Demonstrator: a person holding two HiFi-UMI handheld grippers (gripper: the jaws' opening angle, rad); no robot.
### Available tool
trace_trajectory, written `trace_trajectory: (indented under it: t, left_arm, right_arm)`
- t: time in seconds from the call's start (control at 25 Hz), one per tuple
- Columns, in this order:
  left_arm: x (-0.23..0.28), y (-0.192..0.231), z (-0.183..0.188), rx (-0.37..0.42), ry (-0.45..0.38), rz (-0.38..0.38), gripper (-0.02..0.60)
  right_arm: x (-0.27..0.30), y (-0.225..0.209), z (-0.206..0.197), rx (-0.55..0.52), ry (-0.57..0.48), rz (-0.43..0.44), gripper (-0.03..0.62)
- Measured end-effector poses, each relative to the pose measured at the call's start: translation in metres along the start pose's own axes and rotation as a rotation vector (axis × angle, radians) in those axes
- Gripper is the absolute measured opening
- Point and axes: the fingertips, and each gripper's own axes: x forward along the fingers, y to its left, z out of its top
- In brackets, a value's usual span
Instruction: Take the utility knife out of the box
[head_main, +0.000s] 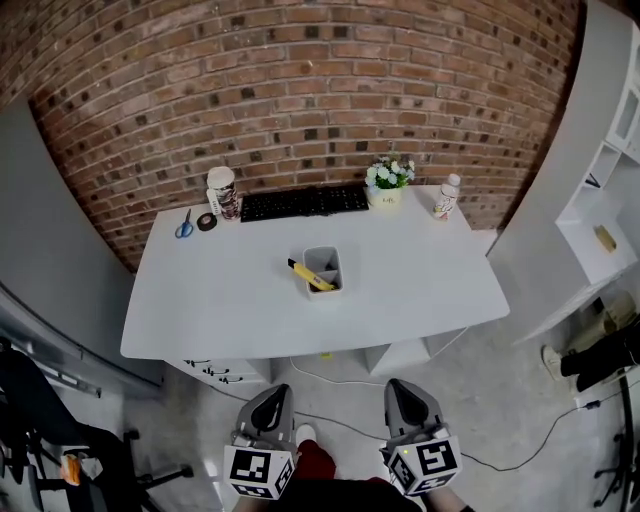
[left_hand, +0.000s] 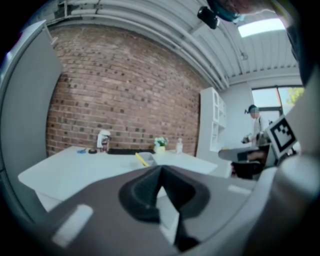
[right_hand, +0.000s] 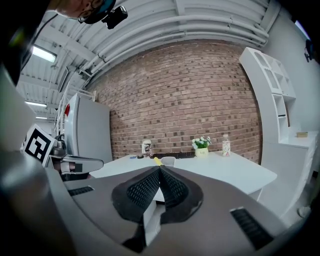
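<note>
Hanging side by side short of the table (head_main: 200, 300), the left tongs (head_main: 273, 395) and right tongs (head_main: 403, 390) are both pressed together and empty, likely because nothing is within reach. The yellow utility knife (head_main: 311, 277) leans out over the rim of the box (head_main: 337, 268) mid-table, well ahead, between their lines.

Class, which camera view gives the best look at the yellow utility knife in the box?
The head view: looking down, it shows the utility knife as a yellow bar leaning out of the box. The left gripper view shows only a small blurred yellow sliver; the right gripper view just a yellow tip at the box's edge.
</note>
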Motion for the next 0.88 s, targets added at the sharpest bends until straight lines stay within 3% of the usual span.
trace_trajectory:
  t: [0.88]
  left_arm:
    - [0.095,0.08,0.044,0.056,-0.05,-0.11,0.003]
  right_arm:
    - [0.119,0.013,0.04,-0.031,-0.05,-0.045,0.008]
